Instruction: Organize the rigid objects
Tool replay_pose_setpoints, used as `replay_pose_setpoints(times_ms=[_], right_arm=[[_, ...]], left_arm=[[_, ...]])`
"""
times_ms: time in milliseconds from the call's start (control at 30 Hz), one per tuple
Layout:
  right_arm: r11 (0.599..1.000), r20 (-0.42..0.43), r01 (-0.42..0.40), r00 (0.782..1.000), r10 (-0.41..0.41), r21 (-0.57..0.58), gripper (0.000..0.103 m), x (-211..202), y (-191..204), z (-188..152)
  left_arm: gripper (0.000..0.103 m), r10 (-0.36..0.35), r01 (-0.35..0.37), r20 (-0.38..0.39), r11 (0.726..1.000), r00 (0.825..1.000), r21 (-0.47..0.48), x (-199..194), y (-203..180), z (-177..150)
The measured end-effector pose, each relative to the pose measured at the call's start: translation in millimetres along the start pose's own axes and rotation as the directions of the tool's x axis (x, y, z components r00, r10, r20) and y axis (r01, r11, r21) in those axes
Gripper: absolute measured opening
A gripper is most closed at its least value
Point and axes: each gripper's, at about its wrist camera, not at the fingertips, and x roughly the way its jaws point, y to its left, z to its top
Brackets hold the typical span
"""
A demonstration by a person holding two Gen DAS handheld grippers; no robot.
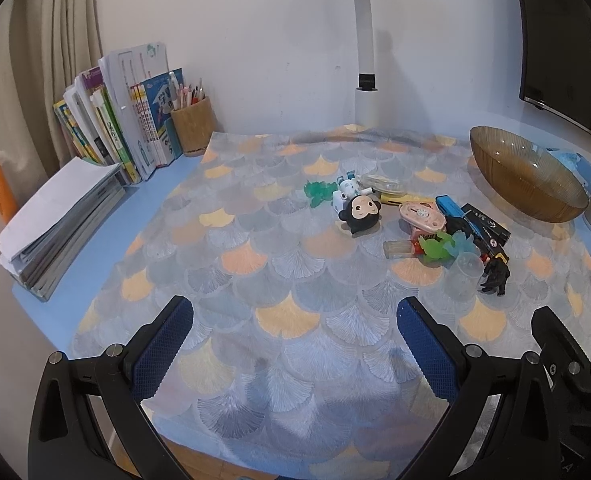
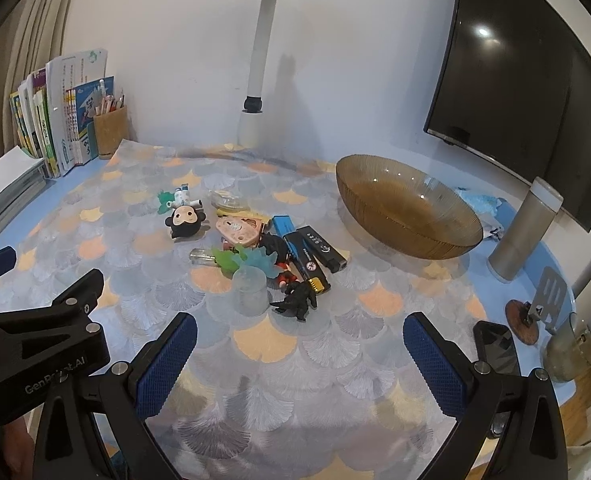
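Observation:
A heap of small toys lies mid-table: a black monkey figure (image 1: 361, 213) (image 2: 186, 222), a pink gadget (image 1: 421, 215) (image 2: 239, 230), green and blue soft dinosaurs (image 1: 439, 247) (image 2: 231, 260), a clear plastic cup (image 1: 464, 274) (image 2: 249, 288), a black dinosaur figure (image 1: 495, 274) (image 2: 297, 300), and black and blue boxes (image 1: 485, 224) (image 2: 311, 254). An amber glass bowl (image 1: 527, 178) (image 2: 407, 210) stands empty at the right. My left gripper (image 1: 295, 316) is open and empty, short of the heap. My right gripper (image 2: 299, 332) is open and empty, just before the black dinosaur.
Books (image 1: 111, 120) and a pen holder (image 1: 193, 126) stand at the back left, a paper stack (image 1: 59, 220) at the left. A lamp post (image 2: 257, 68), a monitor (image 2: 527, 92), a metal flask (image 2: 525, 228) and a phone (image 2: 497, 350) are at the back and right.

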Motion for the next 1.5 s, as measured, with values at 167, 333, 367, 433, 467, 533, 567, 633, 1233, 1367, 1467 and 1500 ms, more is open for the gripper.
replay_pose_setpoints(times_ms=[167, 333, 367, 433, 467, 533, 567, 633, 1233, 1367, 1467, 1500], right_arm=[[1.000, 0.000, -0.012, 1.000, 0.012, 0.015, 0.103, 0.8, -1.6, -0.9], [0.998, 0.007, -0.044, 0.999, 0.043, 0.055, 0.103, 6.4, -12.4, 1.7], [0.997, 0.008, -0.043, 0.999, 0.043, 0.065, 0.103, 8.8, -14.7, 2.7], [0.994, -0.008, -0.045, 0.999, 0.046, 0.095, 0.103, 17.5, -22.1, 3.9], [0.994, -0.024, -0.040, 0.999, 0.043, 0.104, 0.103, 22.7, -25.8, 5.0], [0.991, -0.049, -0.051, 0.997, 0.058, 0.125, 0.103, 33.5, -33.0, 7.4], [0.988, -0.055, -0.068, 0.996, 0.077, 0.138, 0.103, 38.4, -36.0, 9.2], [0.986, -0.071, -0.096, 0.992, 0.106, 0.137, 0.103, 48.9, -41.6, 12.6], [0.960, -0.235, -0.269, 0.930, 0.281, 0.080, 0.066, 130.0, -51.4, 9.6], [0.953, -0.276, -0.289, 0.913, 0.302, 0.089, 0.065, 143.8, -49.7, 6.3], [0.946, -0.264, -0.312, 0.908, 0.324, 0.087, 0.059, 147.4, -45.5, 6.9], [0.948, -0.267, -0.310, 0.910, 0.318, 0.074, 0.059, 149.1, -43.0, 6.5]], left_arm=[[0.102, -0.021, 0.021, -0.005, 1.000, 1.000, -0.006, 1.6, 2.0, 0.0], [0.102, -0.075, 0.075, -0.027, 0.997, 0.997, -0.013, 10.0, 3.0, 2.3], [0.102, -0.085, 0.085, -0.035, 0.996, 0.996, -0.020, 13.2, 4.4, 3.2], [0.102, -0.112, 0.110, -0.056, 0.993, 0.992, -0.041, 21.0, 8.1, 5.7], [0.102, -0.127, 0.123, -0.068, 0.991, 0.990, -0.055, 25.7, 9.6, 7.3], [0.102, -0.152, 0.144, -0.090, 0.986, 0.984, -0.089, 35.0, 14.5, 12.0], [0.102, -0.161, 0.151, -0.096, 0.983, 0.982, -0.102, 40.0, 16.1, 15.1], [0.102, -0.186, 0.173, -0.110, 0.977, 0.976, -0.122, 50.8, 19.7, 24.1], [0.085, -0.282, 0.257, -0.215, 0.956, 0.935, -0.139, 155.0, -24.7, 71.7], [0.085, -0.257, 0.239, -0.206, 0.965, 0.944, -0.109, 162.6, -34.3, 76.9], [0.081, -0.256, 0.238, -0.202, 0.965, 0.945, -0.108, 166.6, -35.7, 78.0], [0.080, -0.254, 0.237, -0.204, 0.966, 0.945, -0.105, 168.2, -35.9, 77.9]])
